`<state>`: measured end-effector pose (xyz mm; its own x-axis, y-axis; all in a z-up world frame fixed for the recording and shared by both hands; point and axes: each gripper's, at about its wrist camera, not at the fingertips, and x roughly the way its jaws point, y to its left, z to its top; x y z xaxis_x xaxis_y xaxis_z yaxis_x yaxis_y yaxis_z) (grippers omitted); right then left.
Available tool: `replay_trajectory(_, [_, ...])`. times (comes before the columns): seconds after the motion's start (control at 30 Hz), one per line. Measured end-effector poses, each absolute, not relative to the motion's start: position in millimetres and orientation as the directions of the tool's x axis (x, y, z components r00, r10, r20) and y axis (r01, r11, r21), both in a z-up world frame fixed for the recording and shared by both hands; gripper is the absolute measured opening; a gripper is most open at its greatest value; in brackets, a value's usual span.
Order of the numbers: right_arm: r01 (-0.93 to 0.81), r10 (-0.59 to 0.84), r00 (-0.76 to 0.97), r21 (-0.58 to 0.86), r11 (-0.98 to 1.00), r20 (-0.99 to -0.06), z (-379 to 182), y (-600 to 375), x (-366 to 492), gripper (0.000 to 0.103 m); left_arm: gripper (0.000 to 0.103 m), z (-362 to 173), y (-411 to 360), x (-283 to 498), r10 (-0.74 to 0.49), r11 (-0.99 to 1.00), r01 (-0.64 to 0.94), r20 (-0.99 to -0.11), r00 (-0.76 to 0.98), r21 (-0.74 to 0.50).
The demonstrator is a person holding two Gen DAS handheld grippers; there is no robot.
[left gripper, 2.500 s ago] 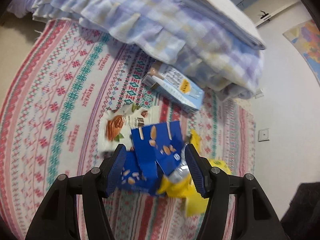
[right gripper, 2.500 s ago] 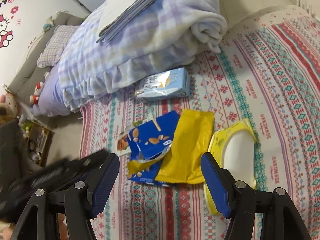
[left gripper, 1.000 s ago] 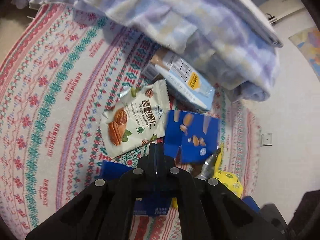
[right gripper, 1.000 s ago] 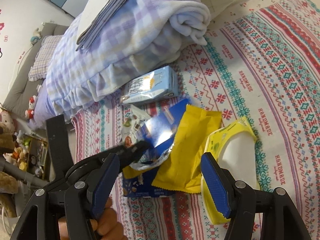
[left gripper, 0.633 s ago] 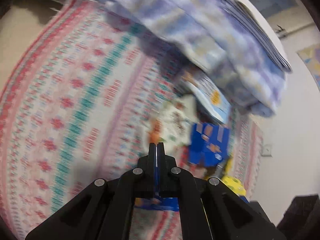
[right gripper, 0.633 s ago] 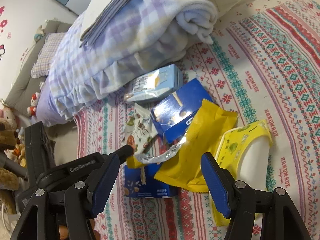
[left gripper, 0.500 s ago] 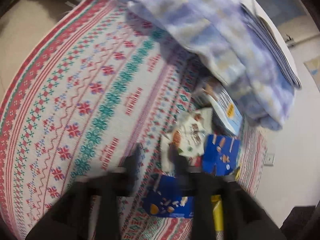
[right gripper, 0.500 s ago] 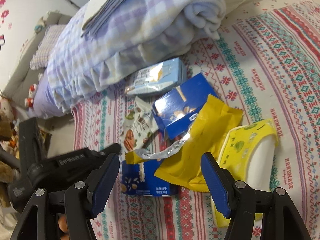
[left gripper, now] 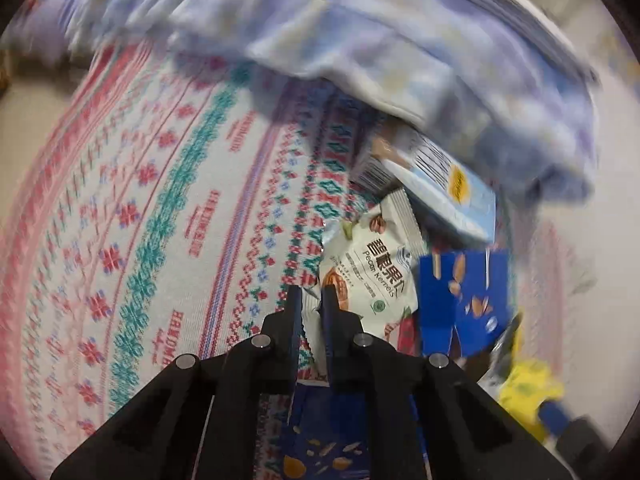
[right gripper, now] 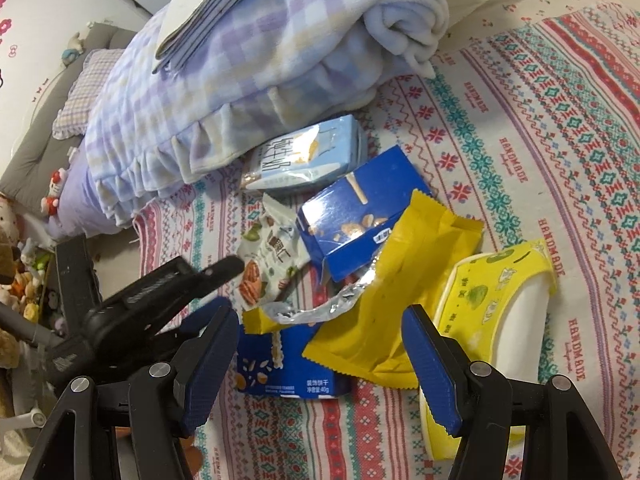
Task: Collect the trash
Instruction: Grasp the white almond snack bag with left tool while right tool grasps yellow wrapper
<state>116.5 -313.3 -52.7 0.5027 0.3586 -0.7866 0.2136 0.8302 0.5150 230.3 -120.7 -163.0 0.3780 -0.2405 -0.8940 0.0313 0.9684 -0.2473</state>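
Note:
A pile of trash lies on the patterned bedspread [right gripper: 540, 128]. My left gripper [left gripper: 310, 300] is nearly shut on the edge of a white pecan packet [left gripper: 372, 268]; the packet also shows in the right wrist view [right gripper: 266, 264], where the left gripper [right gripper: 228, 266] reaches it from the left. Beside it lie a blue biscuit box [right gripper: 352, 212], a torn yellow wrapper [right gripper: 400, 280], a second blue box [right gripper: 284, 364], a pale blue carton [right gripper: 308, 156] and a yellow-and-white bowl [right gripper: 512, 312]. My right gripper [right gripper: 320, 356] is open and empty above the yellow wrapper.
A folded lilac checked blanket [right gripper: 280, 40] with a folded sheet on top lies behind the trash. Left of the bed are a grey cushion [right gripper: 36, 148] and soft toys [right gripper: 52, 196]. The bedspread runs on to the right.
My left gripper let go of the blue box, which now lies flat, swung left, then closed on the pecan packet's edge. My right gripper stayed open and barely moved.

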Motion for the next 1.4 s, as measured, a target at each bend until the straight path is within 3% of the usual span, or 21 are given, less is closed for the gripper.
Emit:
replay_trajectory(0.43, [0.143, 0.342, 0.505, 0.468, 0.872, -0.792, -62, -293, 135, 0.072, 0.009, -97, -30, 200, -0.292, 0.939, -0.034, -0.85, 0.438, -0.341])
replay_trajectory(0.6, [0.108, 0.237, 0.457, 0.318, 0.942, -0.857, -78, -265, 148, 0.072, 0.009, -78, -16, 179, -0.286, 0.935, -0.066, -0.849, 0.445, -0.349])
replay_trajectory(0.8, [0.052, -0.02, 0.383, 0.0, 0.999, -0.924, -106, -241, 156, 0.072, 0.009, -67, -1, 163, -0.291, 0.934, -0.061, -0.847, 0.446, -0.352])
replay_trajectory(0.87, [0.041, -0.01, 0.396, 0.007, 0.999, -0.918, -107, -244, 156, 0.067, 0.009, -63, 6, 159, -0.294, 0.933, -0.055, -0.841, 0.454, -0.356])
replay_trajectory(0.93, [0.053, -0.016, 0.403, 0.006, 0.999, -0.915, -101, -250, 156, 0.027, 0.009, -59, 13, 154, -0.288, 0.935, -0.054, -0.838, 0.464, -0.352])
replay_trajectory(1.0, [0.08, -0.054, 0.39, -0.025, 0.997, -0.919, -101, -261, 156, 0.005, 0.009, -53, 22, 149, -0.286, 0.935, -0.051, -0.832, 0.475, -0.351])
replay_trajectory(1.23, [0.138, 0.057, 0.48, 0.14, 0.981, -0.875, -67, -301, 134, 0.002, 0.009, -41, 42, 134, -0.296, 0.929, -0.052, -0.82, 0.49, -0.367])
replay_trajectory(1.4, [0.126, 0.05, 0.54, 0.139, 0.982, -0.84, -43, -296, 131, 0.003, 0.009, -39, 47, 127, -0.305, 0.926, -0.049, -0.819, 0.486, -0.374])
